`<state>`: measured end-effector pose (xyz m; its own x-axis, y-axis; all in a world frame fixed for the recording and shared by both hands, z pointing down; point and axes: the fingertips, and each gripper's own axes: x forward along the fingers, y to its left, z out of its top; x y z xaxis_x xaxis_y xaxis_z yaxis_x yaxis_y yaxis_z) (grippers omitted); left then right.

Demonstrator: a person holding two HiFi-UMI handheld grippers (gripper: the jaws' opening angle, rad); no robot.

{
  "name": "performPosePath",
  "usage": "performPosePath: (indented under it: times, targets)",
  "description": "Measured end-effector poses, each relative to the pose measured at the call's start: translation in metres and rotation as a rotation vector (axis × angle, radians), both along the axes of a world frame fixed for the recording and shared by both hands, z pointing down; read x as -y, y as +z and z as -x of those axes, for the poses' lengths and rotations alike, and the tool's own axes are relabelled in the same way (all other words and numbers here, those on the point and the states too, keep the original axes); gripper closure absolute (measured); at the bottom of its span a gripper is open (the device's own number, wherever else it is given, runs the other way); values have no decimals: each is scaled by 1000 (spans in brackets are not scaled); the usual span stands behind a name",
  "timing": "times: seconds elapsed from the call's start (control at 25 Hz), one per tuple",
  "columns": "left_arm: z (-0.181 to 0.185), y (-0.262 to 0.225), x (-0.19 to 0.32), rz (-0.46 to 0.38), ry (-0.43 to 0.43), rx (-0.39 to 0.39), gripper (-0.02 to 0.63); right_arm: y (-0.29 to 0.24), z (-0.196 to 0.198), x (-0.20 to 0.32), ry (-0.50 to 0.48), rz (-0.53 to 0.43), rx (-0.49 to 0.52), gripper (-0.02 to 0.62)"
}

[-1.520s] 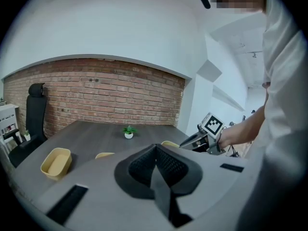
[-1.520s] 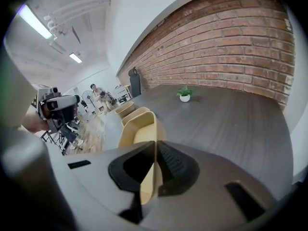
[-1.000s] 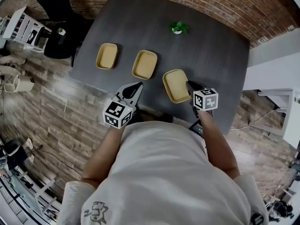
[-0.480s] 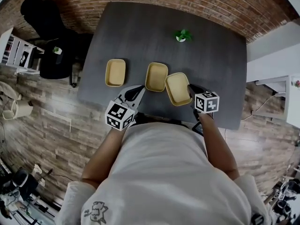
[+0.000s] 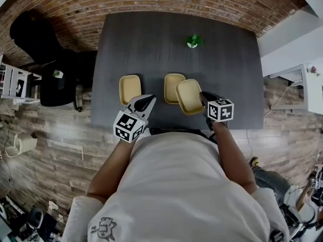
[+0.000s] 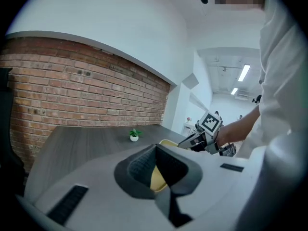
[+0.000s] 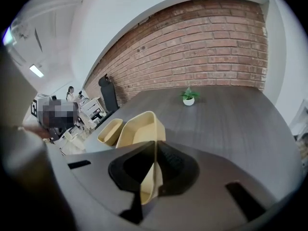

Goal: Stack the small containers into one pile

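Three shallow yellow containers are on the dark table (image 5: 151,44). The left container (image 5: 129,88) and the middle container (image 5: 172,84) lie flat. The third container (image 5: 189,96) is tilted and raised, its edge over the middle one's right side. My right gripper (image 5: 204,99) is shut on its near wall; the thin wall (image 7: 155,167) stands between the pads, with the tray (image 7: 139,129) ahead and the middle container (image 7: 109,131) to the left. My left gripper (image 5: 148,101) hovers at the table's near edge, shut and holding nothing (image 6: 156,150). A yellow container shows behind its fingers.
A small potted plant (image 5: 192,41) stands at the far side of the table. A black chair (image 5: 35,39) and a white shelf (image 5: 15,82) are off the table's left end. A brick wall runs behind. The person's body covers the near floor.
The held container has moved left until it overlaps the middle one. Both grippers have shifted along the near edge as the view moved.
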<state>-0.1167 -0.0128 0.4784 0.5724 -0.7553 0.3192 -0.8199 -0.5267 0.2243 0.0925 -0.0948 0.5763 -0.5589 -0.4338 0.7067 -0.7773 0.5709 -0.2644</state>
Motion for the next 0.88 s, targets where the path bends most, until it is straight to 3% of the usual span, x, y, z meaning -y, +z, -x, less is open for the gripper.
performPosePath:
  times: [0.2, 0.48, 0.88]
  targets:
    - [9, 2, -2, 4, 54, 3, 595, 4, 12, -7, 50, 19, 23, 571]
    - [26, 15, -4, 45, 61, 6, 595, 20, 31, -8, 103, 67, 68, 571]
    - [19, 22, 17, 65, 60, 15, 595, 41, 40, 2, 199, 173, 191, 571]
